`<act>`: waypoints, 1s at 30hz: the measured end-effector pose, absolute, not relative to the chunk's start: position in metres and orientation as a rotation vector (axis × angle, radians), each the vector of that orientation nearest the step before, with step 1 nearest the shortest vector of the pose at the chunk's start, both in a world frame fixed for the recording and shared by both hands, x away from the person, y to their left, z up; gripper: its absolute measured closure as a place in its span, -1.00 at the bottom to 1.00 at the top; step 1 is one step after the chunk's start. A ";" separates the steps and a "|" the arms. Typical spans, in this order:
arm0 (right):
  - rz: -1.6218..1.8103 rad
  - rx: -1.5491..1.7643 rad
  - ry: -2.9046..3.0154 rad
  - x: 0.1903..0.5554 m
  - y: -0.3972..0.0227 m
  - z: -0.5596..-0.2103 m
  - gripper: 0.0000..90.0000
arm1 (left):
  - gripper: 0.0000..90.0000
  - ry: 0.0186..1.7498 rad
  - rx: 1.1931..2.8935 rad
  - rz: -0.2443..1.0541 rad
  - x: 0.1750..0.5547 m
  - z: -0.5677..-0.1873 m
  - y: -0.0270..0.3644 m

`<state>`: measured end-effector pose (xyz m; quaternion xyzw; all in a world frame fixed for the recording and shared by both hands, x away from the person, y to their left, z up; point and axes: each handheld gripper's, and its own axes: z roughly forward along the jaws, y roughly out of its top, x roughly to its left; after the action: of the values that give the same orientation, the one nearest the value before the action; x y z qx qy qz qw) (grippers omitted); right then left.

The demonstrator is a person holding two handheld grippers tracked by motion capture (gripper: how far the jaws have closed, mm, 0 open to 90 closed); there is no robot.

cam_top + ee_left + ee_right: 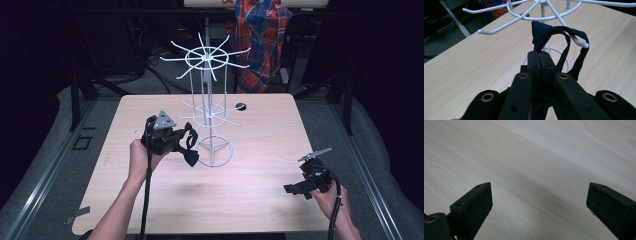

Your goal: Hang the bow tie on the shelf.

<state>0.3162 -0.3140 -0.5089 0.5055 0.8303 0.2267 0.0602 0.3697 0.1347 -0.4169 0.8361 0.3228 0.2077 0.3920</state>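
A white wire rack (209, 107) with two tiers of hooked spokes stands mid-table. My left gripper (181, 136) is shut on a dark navy bow tie (190, 155), held just left of the rack's lower tier. In the left gripper view the bow tie (541, 35) pokes out between the closed jaws of the left gripper (539, 53), and its strap loops over a white hook tip (584, 44) of the rack (524, 17). My right gripper (295, 189) rests low at the table's front right, open. The right gripper (539, 202) has only bare wood between its jaws.
The light wood table (250, 150) has a small round hole (241, 106) behind the rack. A red and blue plaid cloth (261, 35) hangs beyond the far edge. Dark floor and metal frame legs surround the table.
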 end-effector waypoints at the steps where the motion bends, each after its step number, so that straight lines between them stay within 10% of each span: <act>1: 0.693 1.532 2.512 0.316 -0.314 -0.509 -0.86 | 0.97 0.819 2.122 0.529 0.370 -0.418 0.134; 30: 0.687 1.523 2.506 0.316 -0.314 -0.508 -0.86 | 0.98 0.838 2.136 0.502 0.382 -0.437 0.112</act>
<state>0.3158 -0.3137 -0.5082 0.5046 0.8303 0.2275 0.0646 0.3821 0.1117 -0.4367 0.8388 0.3292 0.1973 0.3862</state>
